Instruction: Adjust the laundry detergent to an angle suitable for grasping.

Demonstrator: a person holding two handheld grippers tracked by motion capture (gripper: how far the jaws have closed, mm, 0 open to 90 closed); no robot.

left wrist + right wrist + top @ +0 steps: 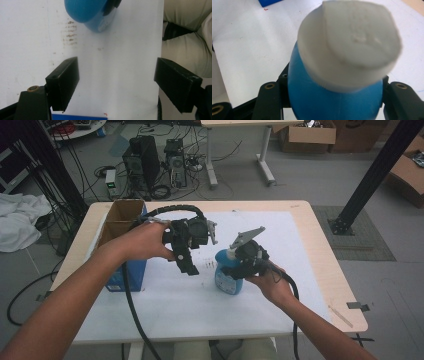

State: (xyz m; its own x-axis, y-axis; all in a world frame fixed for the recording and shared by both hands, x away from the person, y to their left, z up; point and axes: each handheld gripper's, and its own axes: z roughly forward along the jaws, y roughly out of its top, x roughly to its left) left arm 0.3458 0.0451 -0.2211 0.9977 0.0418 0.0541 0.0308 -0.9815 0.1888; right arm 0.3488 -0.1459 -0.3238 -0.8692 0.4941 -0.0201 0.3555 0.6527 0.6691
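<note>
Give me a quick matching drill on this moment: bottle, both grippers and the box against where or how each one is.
1. blue bottle
2. left gripper
3. right gripper
4. cardboard box

a. jaws wide apart, nothing between them
b. at the table's left edge
c. standing on the white sheet, white cap on top
d. closed on the bottle's body

Pairs: 1-c, 2-a, 3-d, 4-b
</note>
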